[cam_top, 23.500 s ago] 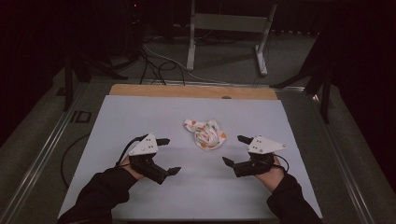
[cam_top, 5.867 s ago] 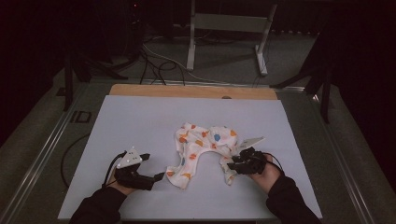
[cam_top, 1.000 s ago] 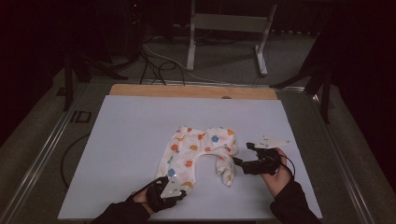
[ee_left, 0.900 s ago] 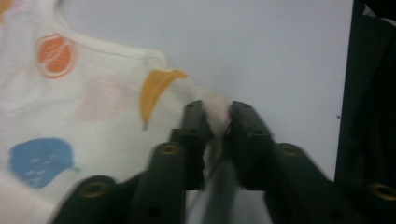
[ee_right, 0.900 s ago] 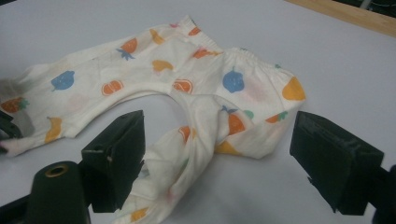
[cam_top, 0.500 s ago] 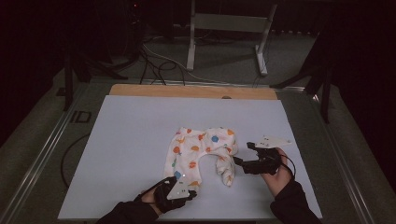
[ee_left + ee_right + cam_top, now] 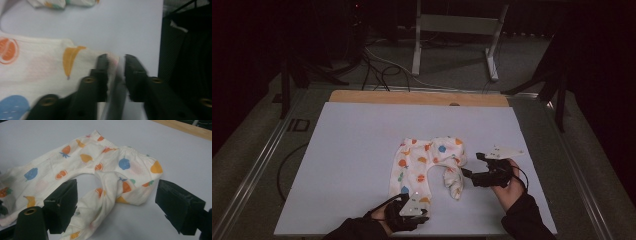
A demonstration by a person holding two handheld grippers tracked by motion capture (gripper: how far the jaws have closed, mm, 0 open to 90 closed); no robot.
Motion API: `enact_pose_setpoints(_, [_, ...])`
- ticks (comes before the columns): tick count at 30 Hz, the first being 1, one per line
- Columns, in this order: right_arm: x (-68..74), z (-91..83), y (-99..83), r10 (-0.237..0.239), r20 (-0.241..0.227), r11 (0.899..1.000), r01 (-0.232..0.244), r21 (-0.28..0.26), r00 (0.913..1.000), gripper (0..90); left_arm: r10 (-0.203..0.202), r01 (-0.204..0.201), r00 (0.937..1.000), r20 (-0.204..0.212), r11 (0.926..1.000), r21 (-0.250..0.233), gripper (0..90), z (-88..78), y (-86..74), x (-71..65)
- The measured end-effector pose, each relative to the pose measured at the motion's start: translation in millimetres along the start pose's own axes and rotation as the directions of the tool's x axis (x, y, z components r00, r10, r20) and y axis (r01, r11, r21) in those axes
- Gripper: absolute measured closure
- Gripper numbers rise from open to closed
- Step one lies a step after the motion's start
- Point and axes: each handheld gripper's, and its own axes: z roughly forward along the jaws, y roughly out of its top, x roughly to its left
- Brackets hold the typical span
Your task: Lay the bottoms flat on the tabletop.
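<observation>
A pair of small white pants [image 7: 424, 162] printed with coloured fruit lies on the white table sheet [image 7: 352, 150], waistband toward the far side. One leg runs straight toward the near edge. My left gripper [image 7: 413, 209] is at its cuff. In the left gripper view the left gripper [image 7: 116, 65] is shut, pinching the cuff's corner [image 7: 113, 59]. The other leg [image 7: 453, 181] is crumpled and twisted. My right gripper [image 7: 468, 175] sits just right of it, open. In the right gripper view the right gripper [image 7: 117, 197] stands wide on either side of that crumpled leg [image 7: 102, 202], touching nothing.
A wooden strip [image 7: 417, 97] runs along the table's far edge. Beyond it stand a metal frame [image 7: 454, 35] and loose cables [image 7: 377, 65] on the floor. The near table edge [image 7: 362, 232] lies close under my left hand.
My left gripper has slid a little to the right along the near edge with the cuff in it, and the leg lies straighter. The right gripper has stayed put and open.
</observation>
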Motion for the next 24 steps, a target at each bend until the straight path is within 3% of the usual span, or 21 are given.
enact_pose_setpoints(2, [-0.4, -1.6, 0.2, 0.002, -0.001, 1.000, -0.002, -0.007, 1.0000, 18.3, -0.013, 0.012, 0.9994, -0.033, 0.9994, -0.032, 57.5, -13.1, 2.3, 6.8])
enact_pose_setpoints(6, [-1.7, -3.1, 0.1, 0.008, 0.005, 1.000, -0.008, -0.011, 1.0000, 18.3, -0.085, 0.076, 0.9921, -0.093, 0.9926, -0.094, 46.3, -40.2, 0.8, 25.9])
enact_pose_setpoints(12, [-0.2, -3.4, 0.5, 0.003, 0.007, 1.000, -0.002, -0.011, 1.0000, 18.3, -0.157, 0.139, 0.9729, -0.170, 0.9840, -0.112, 45.8, -63.8, -17.7, 45.6])
enact_pose_setpoints(17, [0.1, -3.3, -1.1, 0.000, 0.012, 1.000, 0.000, -0.004, 0.9999, 18.4, -0.214, 0.195, 0.9578, -0.192, 0.9744, -0.111, 45.8, -71.1, -34.7, 50.7])
enact_pose_setpoints(20, [1.1, -2.6, -2.2, 0.000, 0.016, 1.000, 0.000, 0.001, 0.9999, 18.4, -0.220, 0.206, 0.9582, -0.183, 0.9740, -0.096, 45.8, -72.1, -42.4, 48.0])
enact_pose_setpoints(23, [1.6, -2.1, -3.6, -0.005, 0.011, 1.000, 0.005, 0.006, 0.9999, 18.4, -0.208, 0.199, 0.9641, -0.165, 0.9775, -0.070, 47.1, -74.4, -47.7, 41.5])
enact_pose_setpoints(24, [1.9, -2.2, -4.1, -0.003, 0.013, 1.000, 0.003, 0.011, 0.9999, 18.4, -0.194, 0.187, 0.9691, -0.152, 0.9806, -0.061, 50.0, -76.2, -49.8, 38.7])
